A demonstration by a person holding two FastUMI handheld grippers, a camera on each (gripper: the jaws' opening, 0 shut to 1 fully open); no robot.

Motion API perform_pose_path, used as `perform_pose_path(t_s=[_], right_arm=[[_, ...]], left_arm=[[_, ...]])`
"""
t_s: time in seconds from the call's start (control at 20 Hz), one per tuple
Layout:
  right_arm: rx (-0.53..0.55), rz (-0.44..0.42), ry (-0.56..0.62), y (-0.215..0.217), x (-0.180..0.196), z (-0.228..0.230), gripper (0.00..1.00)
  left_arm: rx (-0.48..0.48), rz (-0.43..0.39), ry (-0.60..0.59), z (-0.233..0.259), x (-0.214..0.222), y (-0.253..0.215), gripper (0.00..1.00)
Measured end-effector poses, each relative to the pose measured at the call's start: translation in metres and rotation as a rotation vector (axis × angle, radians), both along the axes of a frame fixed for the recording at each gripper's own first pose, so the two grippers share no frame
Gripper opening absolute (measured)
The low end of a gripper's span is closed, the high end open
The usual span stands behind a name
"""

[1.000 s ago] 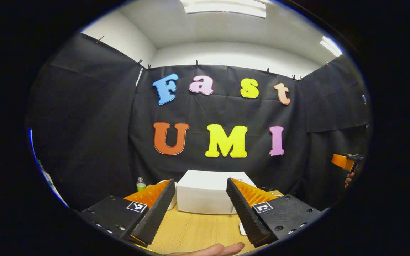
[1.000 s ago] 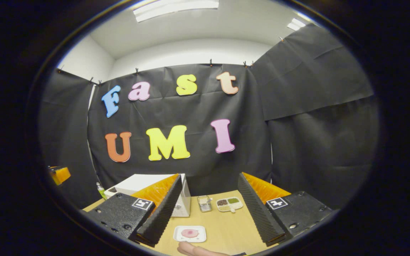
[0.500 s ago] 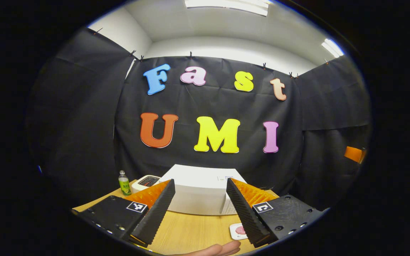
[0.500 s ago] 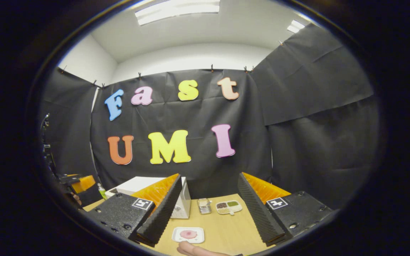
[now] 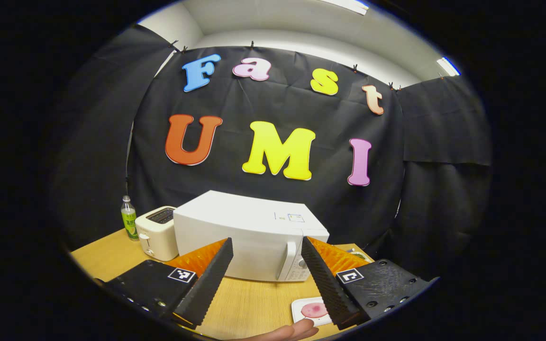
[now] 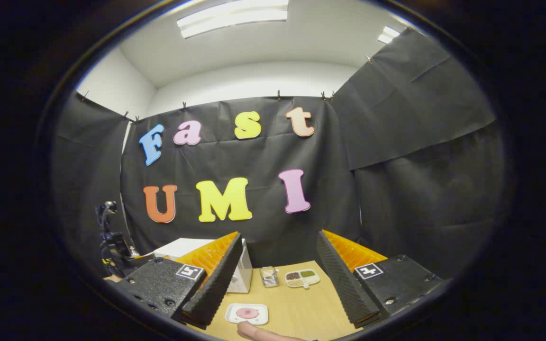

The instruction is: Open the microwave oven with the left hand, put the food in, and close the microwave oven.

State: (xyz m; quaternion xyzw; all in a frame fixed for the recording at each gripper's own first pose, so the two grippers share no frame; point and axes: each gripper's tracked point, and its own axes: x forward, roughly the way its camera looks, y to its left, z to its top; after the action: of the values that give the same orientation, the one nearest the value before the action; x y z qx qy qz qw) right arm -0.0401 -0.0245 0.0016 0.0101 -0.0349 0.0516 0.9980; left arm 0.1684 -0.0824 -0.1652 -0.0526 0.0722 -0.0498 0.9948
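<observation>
1. The microwave oven [image 5: 249,237] is standing at the far middle of the wooden table [image 5: 249,303] with its door shut, and in the left gripper view it is showing far more of itself than a second ago: its top, its front and the door handle [image 5: 286,260] at the right of the front are now coming into sight, where earlier little more than a white block was peeking between the fingers.

2. The food, a pink round on a white plate [image 5: 312,310], is lying near the table's front edge, right of the microwave oven's front and apart from it; in the right gripper view the same plate [image 6: 247,313] is sitting low between the fingers.

3. The left gripper [image 5: 266,277] is tipping down and closing in on the microwave oven, jaws spread wide and holding nothing, with the handle lying between its fingers.

4. The right gripper [image 6: 280,279] is hanging spread and empty too, hardly shifting over that second.

5. This reads as the approach to the door: opening is not yet begun, and the handle looks like the next thing to line up.

6. A toaster [image 5: 157,233] and a green-labelled bottle [image 5: 128,218] are standing left of the oven; a small compartment dish [image 6: 303,278] is lying farther right.
</observation>
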Motion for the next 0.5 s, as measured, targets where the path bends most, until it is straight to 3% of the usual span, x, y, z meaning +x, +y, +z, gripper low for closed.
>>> perform_pose_path(t_s=[0.05, 0.3, 0.35, 0.4, 0.5], right_arm=[[0.002, 0.002, 0.002, -0.003, 0.002, -0.001, 1.0], [-0.022, 0.0, -0.007, -0.018, 0.008, 0.001, 1.0], [-0.03, -0.004, -0.016, -0.022, 0.008, 0.002, 0.92], [-0.033, -0.007, -0.023, -0.026, 0.009, 0.003, 1.0], [-0.033, -0.006, -0.026, -0.034, 0.008, 0.001, 1.0]], left_arm=[[0.007, 0.004, 0.014, -0.015, 0.01, -0.002, 0.92], [0.062, -0.003, 0.025, -0.075, 0.057, -0.017, 0.92], [0.06, -0.008, 0.032, -0.087, 0.065, -0.021, 0.92], [0.048, -0.024, 0.046, -0.099, 0.07, -0.029, 0.92], [0.059, -0.021, 0.038, -0.115, 0.083, -0.035, 0.92]])
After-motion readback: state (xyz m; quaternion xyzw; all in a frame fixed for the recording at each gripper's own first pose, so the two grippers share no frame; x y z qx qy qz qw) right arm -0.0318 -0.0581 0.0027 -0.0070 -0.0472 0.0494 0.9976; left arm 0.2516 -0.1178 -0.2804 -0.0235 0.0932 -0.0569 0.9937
